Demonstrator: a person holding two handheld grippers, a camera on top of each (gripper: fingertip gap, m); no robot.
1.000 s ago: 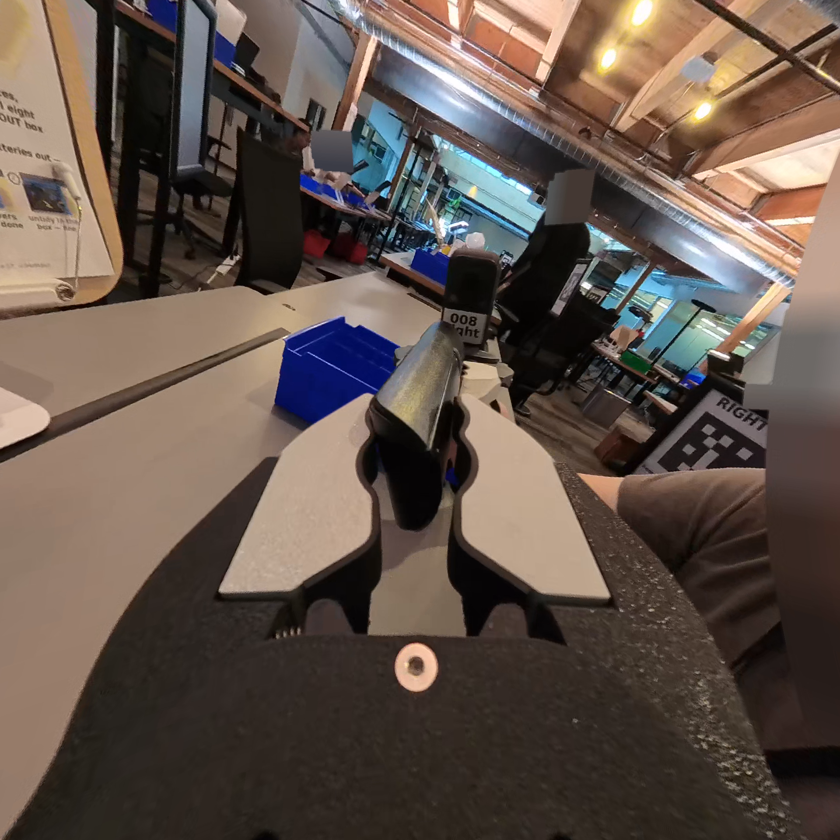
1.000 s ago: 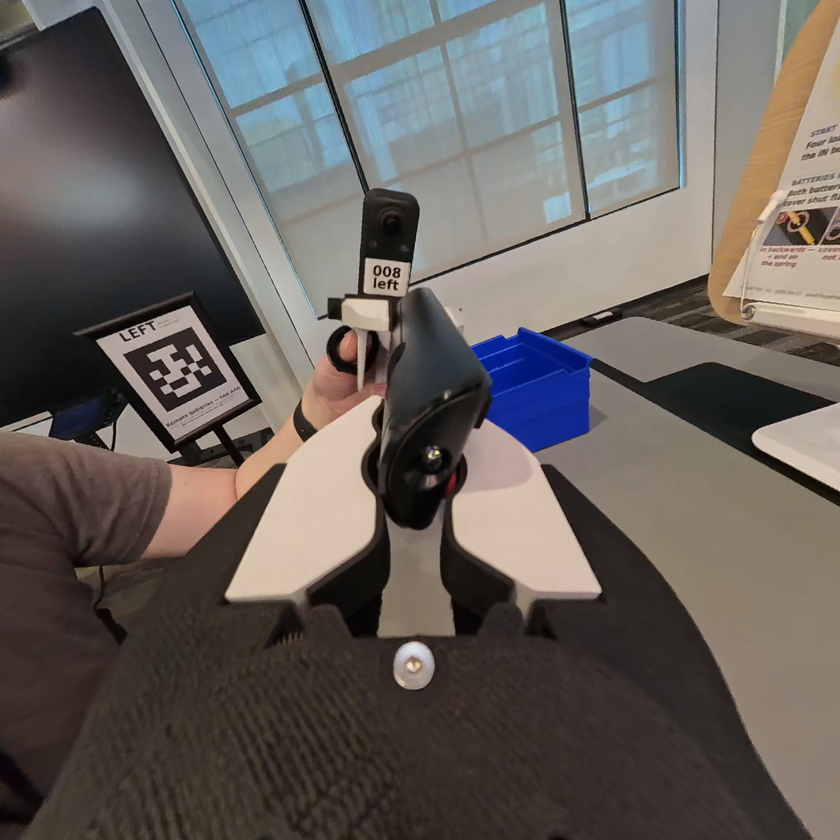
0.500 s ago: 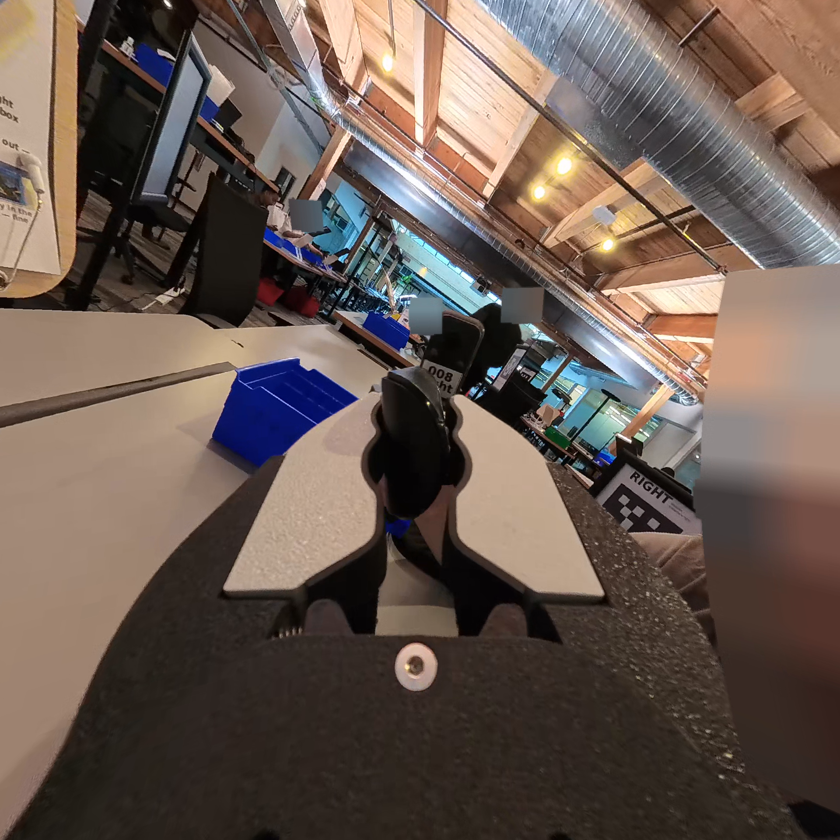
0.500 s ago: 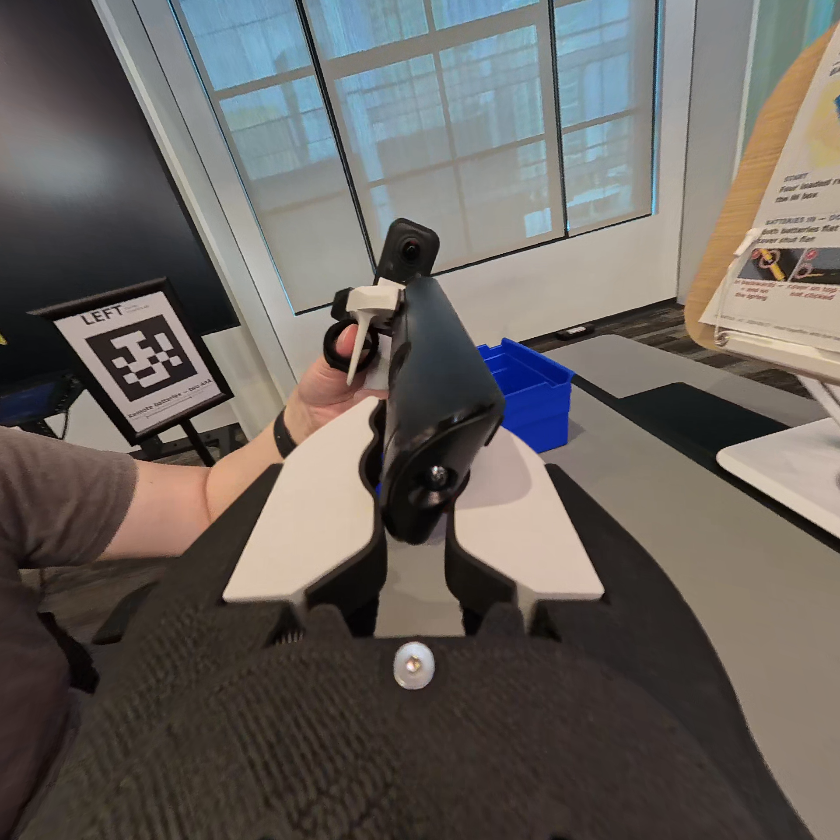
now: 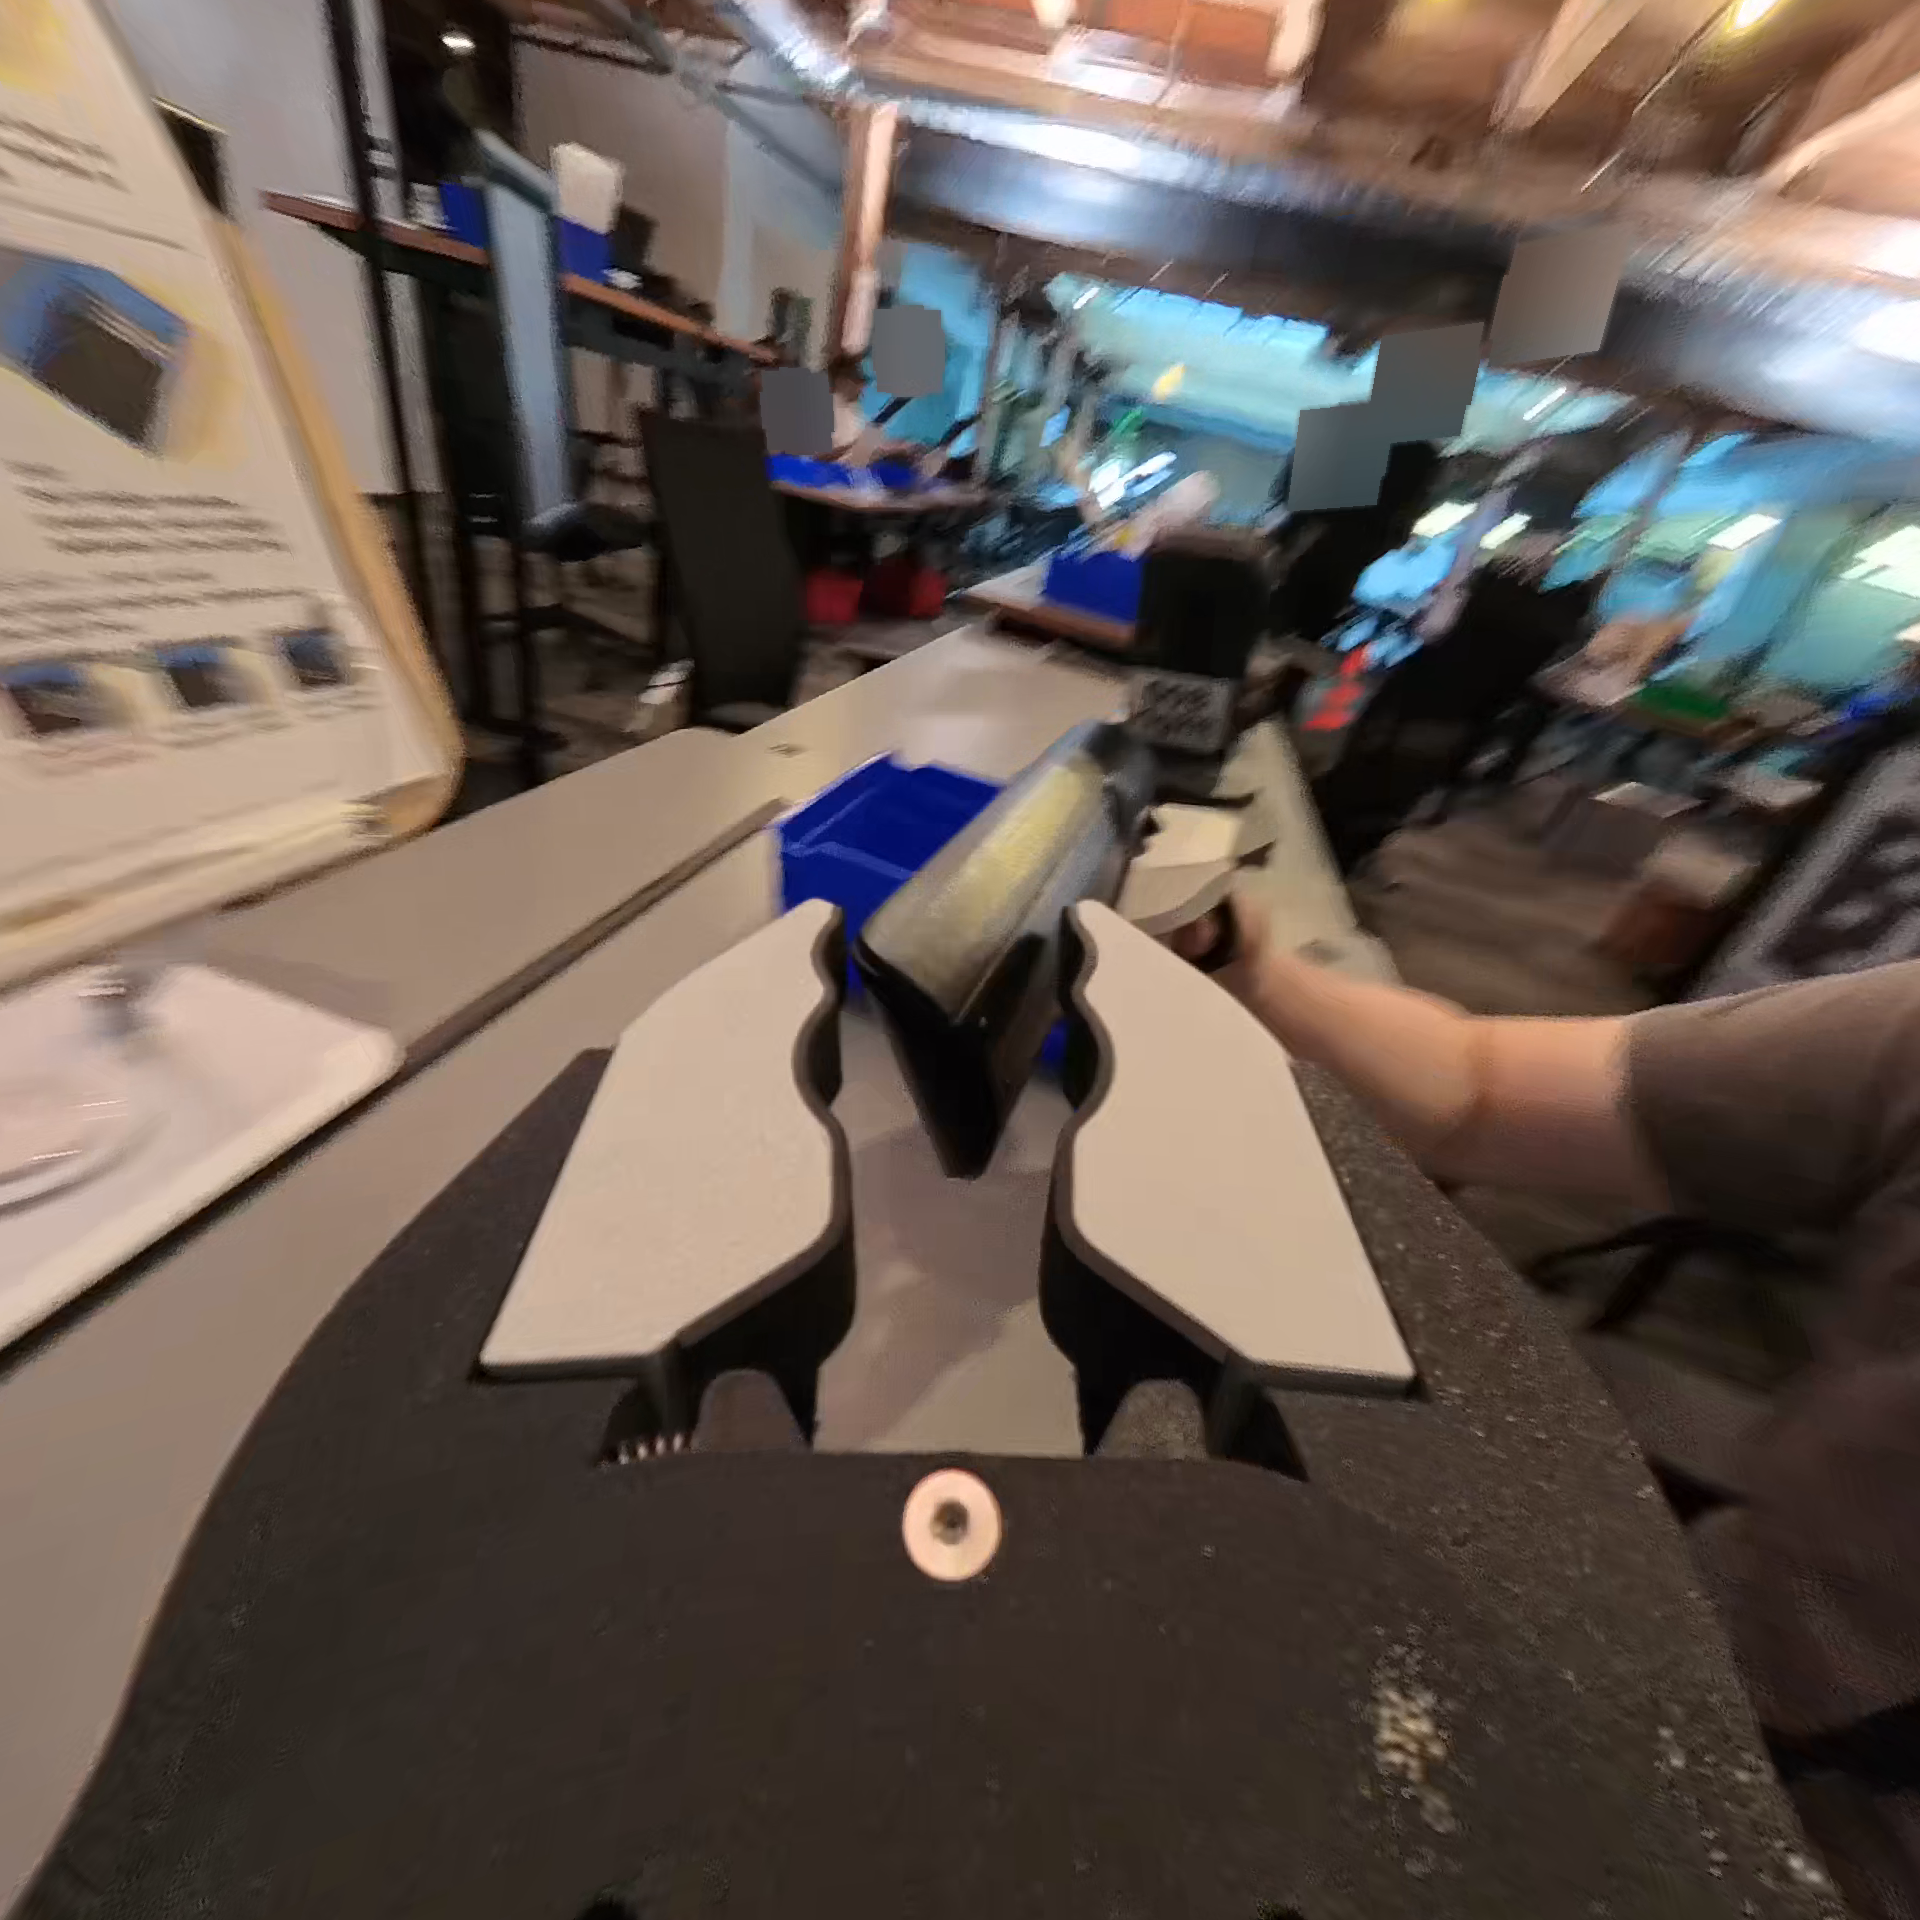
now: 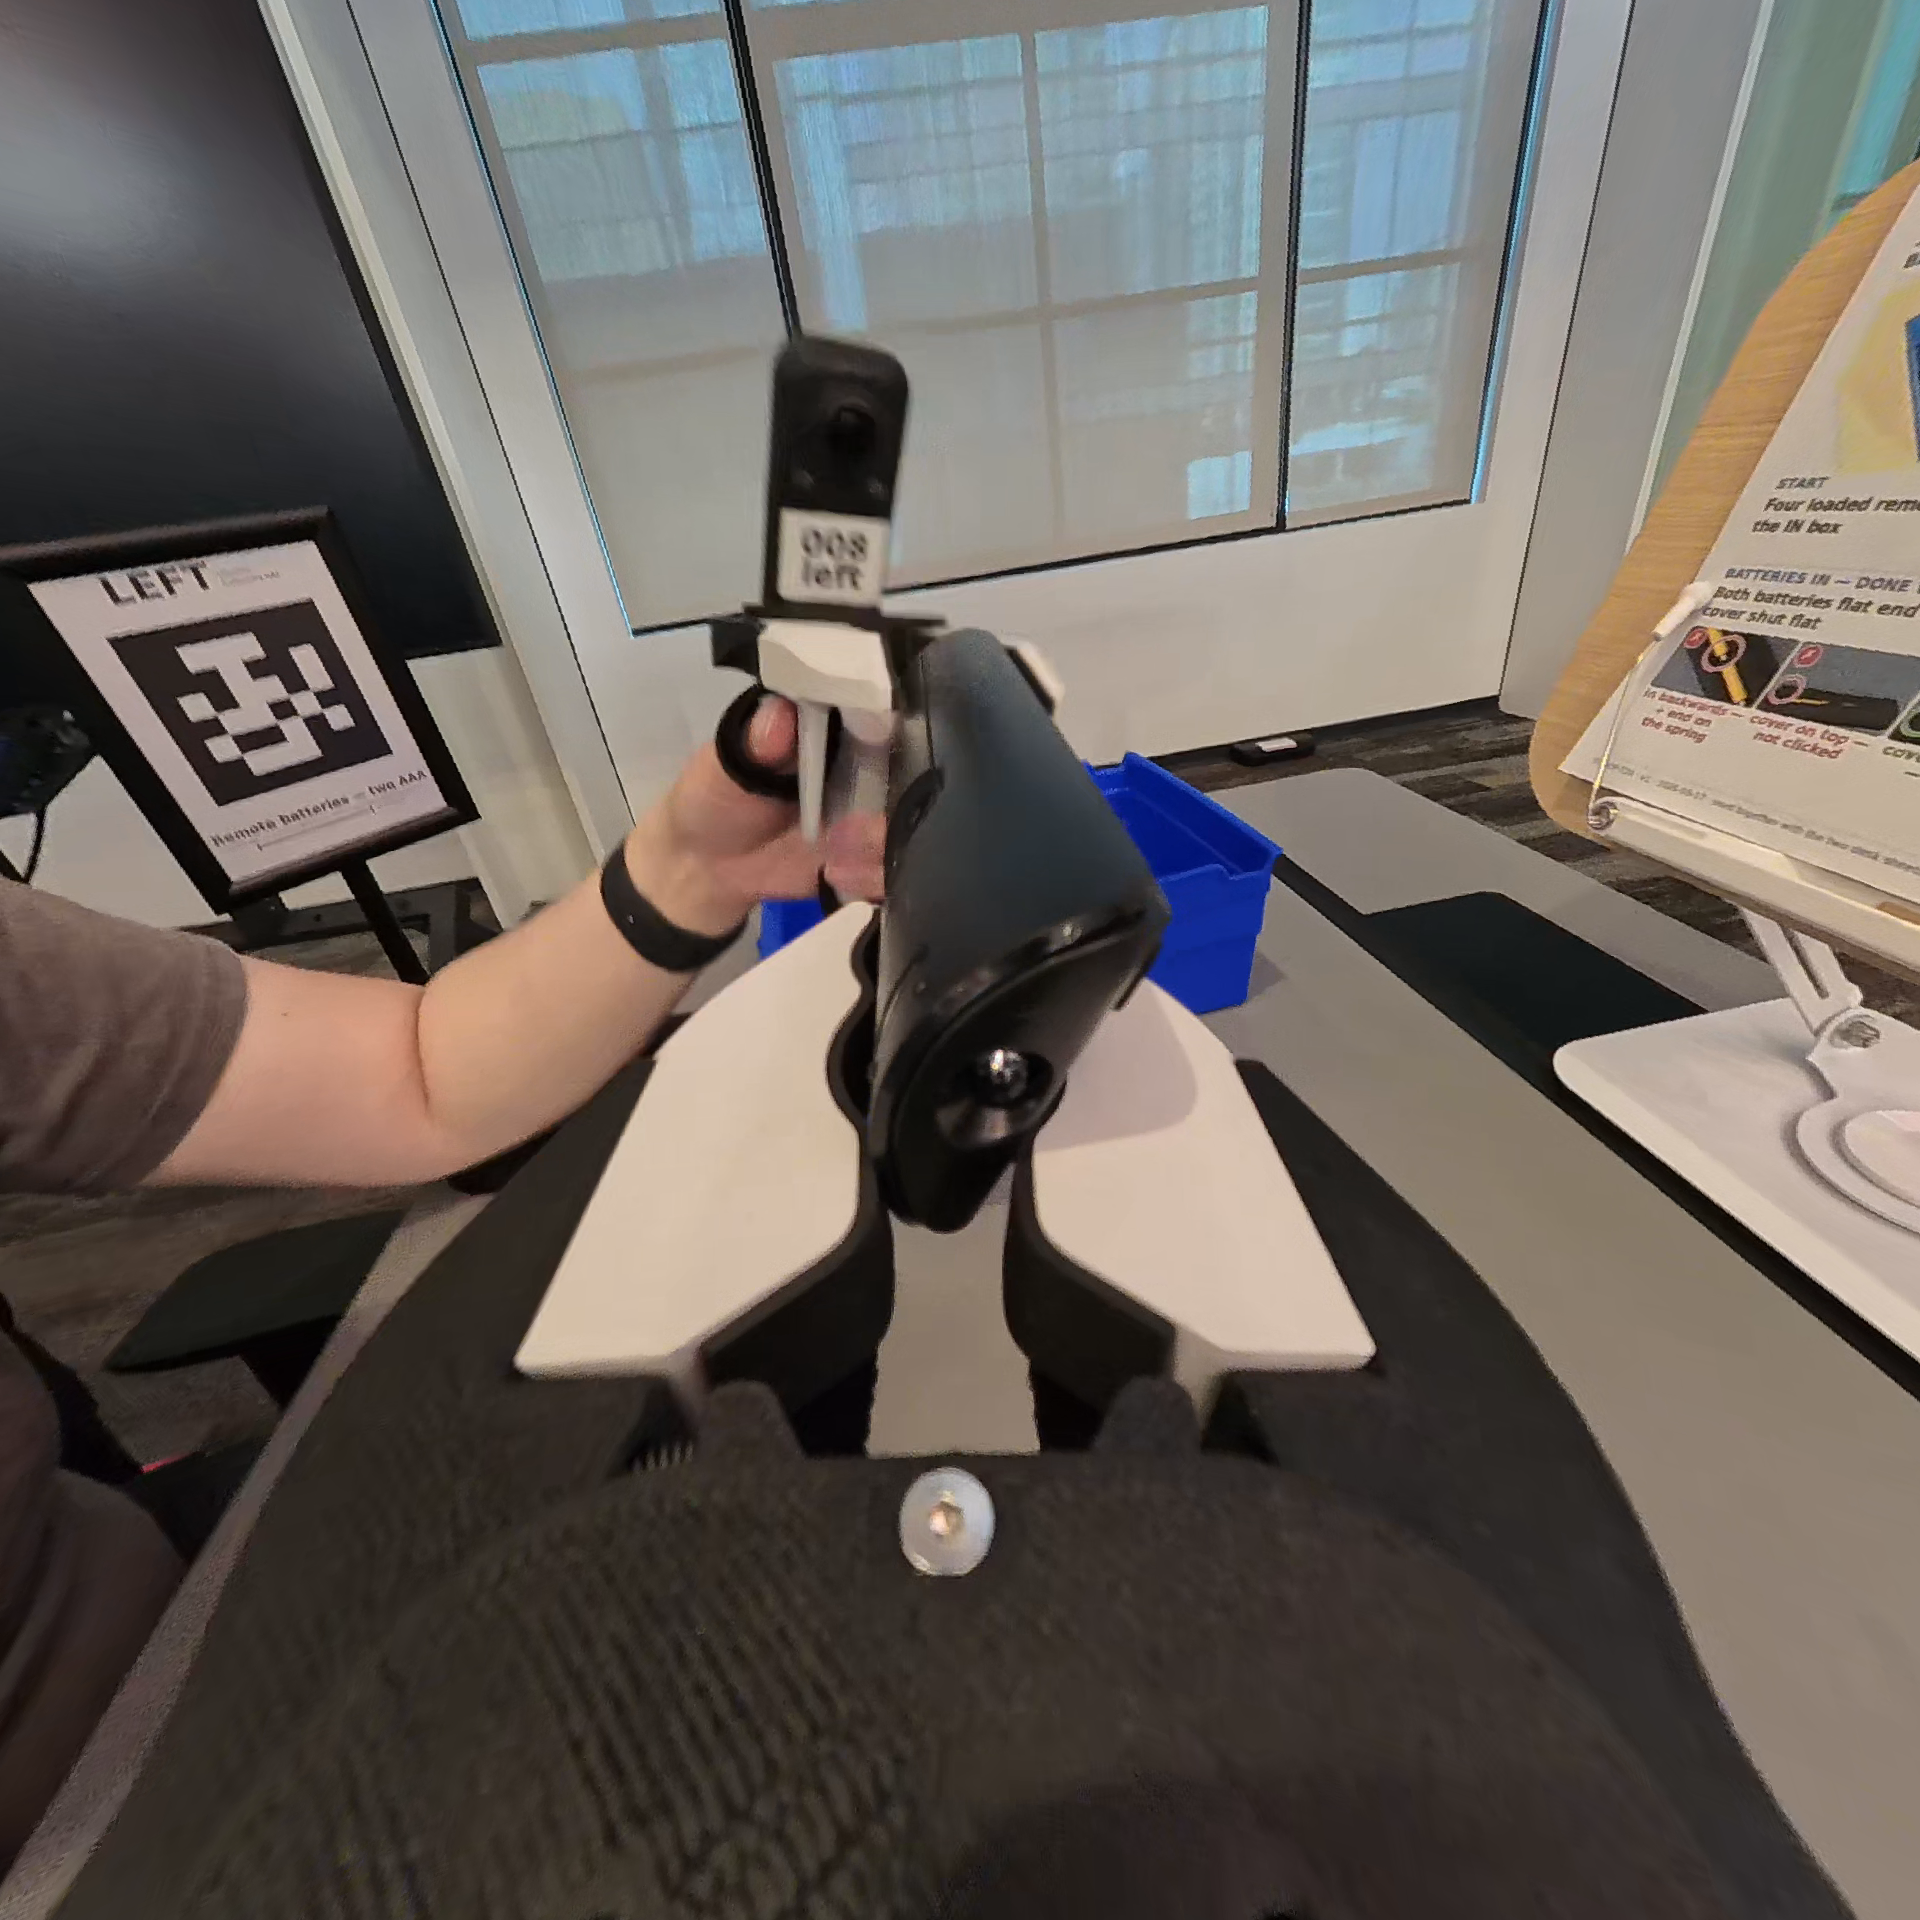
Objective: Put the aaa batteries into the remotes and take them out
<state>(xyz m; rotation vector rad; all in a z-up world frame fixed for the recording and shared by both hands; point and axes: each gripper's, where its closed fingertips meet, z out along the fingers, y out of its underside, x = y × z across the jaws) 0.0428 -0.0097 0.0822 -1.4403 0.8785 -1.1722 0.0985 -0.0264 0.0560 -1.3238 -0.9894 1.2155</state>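
Remote [image 6: 997, 935] held aloft in right tool [image 6: 940, 1049], left tool [image 5: 945, 1029] parted around it

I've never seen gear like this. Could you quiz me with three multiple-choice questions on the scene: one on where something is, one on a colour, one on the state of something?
1. Where is the blue bin?
A. On the grey table, beyond the remote
B. On the floor
C. Hanging from the window

2. What colour is the remote?
A. White
B. Black
C. Red

3. How do the jaws of the left gripper stand?
A. Clamped tight on the remote
B. Spread, with a gap on each side of the remote
C. Pointing at the ceiling, far from the remote

Answers:
1 A: the bin stands on the tabletop behind the remote.
2 B: its shell is black in both views.
3 B: there is a gap between each jaw and the remote, while the right gripper clamps the other end.
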